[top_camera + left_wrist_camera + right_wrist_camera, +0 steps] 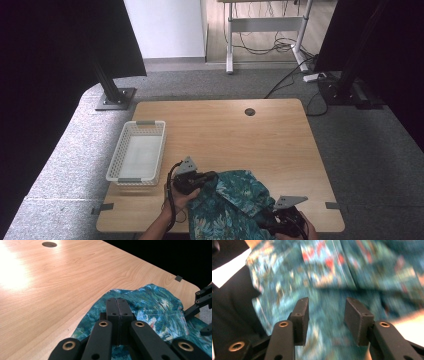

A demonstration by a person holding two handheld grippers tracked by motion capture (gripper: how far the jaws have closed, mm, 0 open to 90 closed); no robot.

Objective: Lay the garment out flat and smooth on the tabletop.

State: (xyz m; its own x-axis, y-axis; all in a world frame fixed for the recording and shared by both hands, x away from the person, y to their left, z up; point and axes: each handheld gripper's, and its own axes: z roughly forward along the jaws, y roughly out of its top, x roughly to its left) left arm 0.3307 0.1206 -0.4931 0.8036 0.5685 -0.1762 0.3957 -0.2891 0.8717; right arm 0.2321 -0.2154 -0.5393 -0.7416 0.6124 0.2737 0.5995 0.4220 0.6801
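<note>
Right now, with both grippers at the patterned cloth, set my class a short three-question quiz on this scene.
1. True or false: the left gripper is shut.
2. The white basket sits: A) on the teal floral cloth; B) on the table, left of the cloth; C) on the floor.
3. How do the right gripper jaws stand?

Key: 1. True, with cloth under and around it. 2. B. 3. Apart, with blurred cloth beyond the gap.
</note>
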